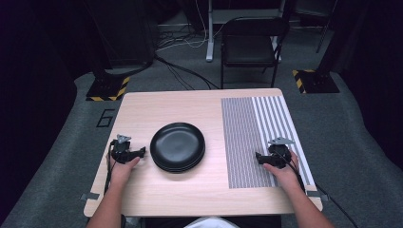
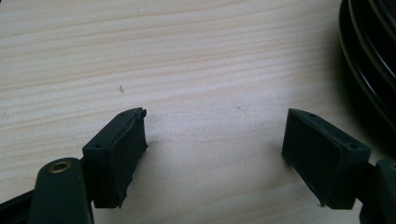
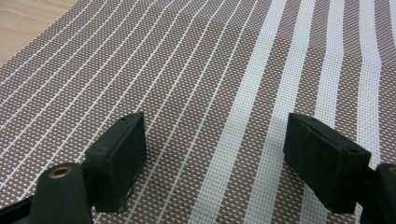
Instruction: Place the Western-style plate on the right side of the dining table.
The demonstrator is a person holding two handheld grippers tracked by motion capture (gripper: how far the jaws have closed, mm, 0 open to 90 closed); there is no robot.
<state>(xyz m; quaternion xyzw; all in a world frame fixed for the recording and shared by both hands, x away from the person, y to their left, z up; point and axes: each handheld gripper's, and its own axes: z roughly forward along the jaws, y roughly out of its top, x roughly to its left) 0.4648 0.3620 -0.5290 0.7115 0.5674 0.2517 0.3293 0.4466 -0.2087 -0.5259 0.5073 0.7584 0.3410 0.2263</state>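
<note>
A stack of black plates (image 1: 177,146) sits in the middle of the light wooden table (image 1: 161,190). Left of the stack, my left gripper (image 1: 141,152) rests low on the wood, open, its jaws pointing at the plates. In the left gripper view its jaws (image 2: 215,140) stand wide apart over bare wood, and the plates' dark rim (image 2: 369,70) curves down the right edge. My right gripper (image 1: 258,157) rests on a striped brown-and-white placemat (image 1: 247,128) at the table's right, open. The right gripper view has its jaws (image 3: 215,140) wide apart over the mat's weave (image 3: 224,60).
A black folding chair (image 1: 250,43) stands beyond the table's far edge. Cables trail over the grey floor behind it. Two stand bases with yellow-black tape (image 1: 108,89) (image 1: 314,80) flank the table's far corners. The table's front edge lies close to the person's forearms.
</note>
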